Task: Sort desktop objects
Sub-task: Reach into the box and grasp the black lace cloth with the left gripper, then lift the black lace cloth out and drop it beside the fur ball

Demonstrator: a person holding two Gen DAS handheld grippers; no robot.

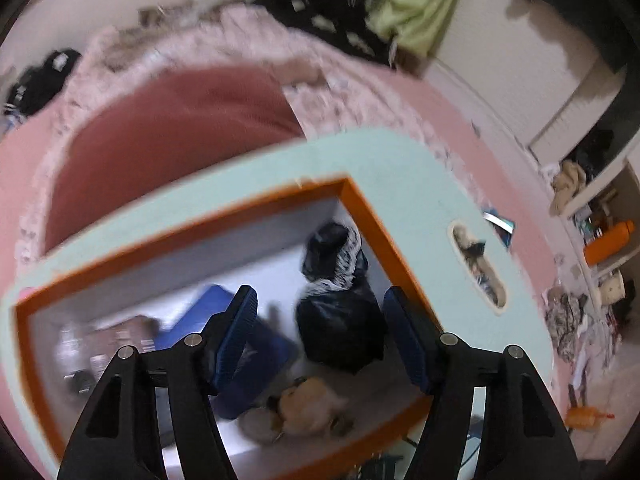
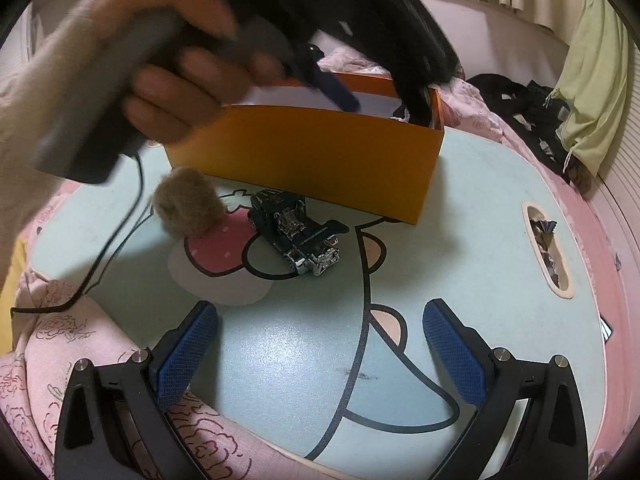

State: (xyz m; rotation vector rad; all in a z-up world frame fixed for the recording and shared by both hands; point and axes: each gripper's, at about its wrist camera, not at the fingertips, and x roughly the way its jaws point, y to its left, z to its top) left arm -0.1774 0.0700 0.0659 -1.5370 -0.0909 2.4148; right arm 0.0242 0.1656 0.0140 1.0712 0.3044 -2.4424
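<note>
An orange box (image 1: 362, 204) stands on the mint-green table (image 1: 400, 160). My left gripper (image 1: 320, 292) hangs over it, open, pads touching nothing. Below in the box lie a black-and-white soft thing (image 1: 336, 280), a blue case (image 1: 208, 304) and a tan plush (image 1: 308, 408). The right wrist view shows the box (image 2: 312, 160) from the side, with a hand (image 2: 172, 96) holding the left gripper above it, one of its fingers (image 2: 340, 94) over the rim. My right gripper (image 2: 320, 308) stands open low over the table. Ahead of it lie a dark toy car (image 2: 300, 236) and a brown fuzzy ball (image 2: 188, 208).
The table (image 2: 280, 360) carries a cartoon print and has a handle slot (image 2: 548, 256) stuffed with scraps at its right. A black cable (image 2: 120, 232) trails off the left edge. Pink bedding (image 2: 100, 380) surrounds the table. Black clothes (image 2: 520, 100) and a green cloth (image 2: 592, 80) lie behind.
</note>
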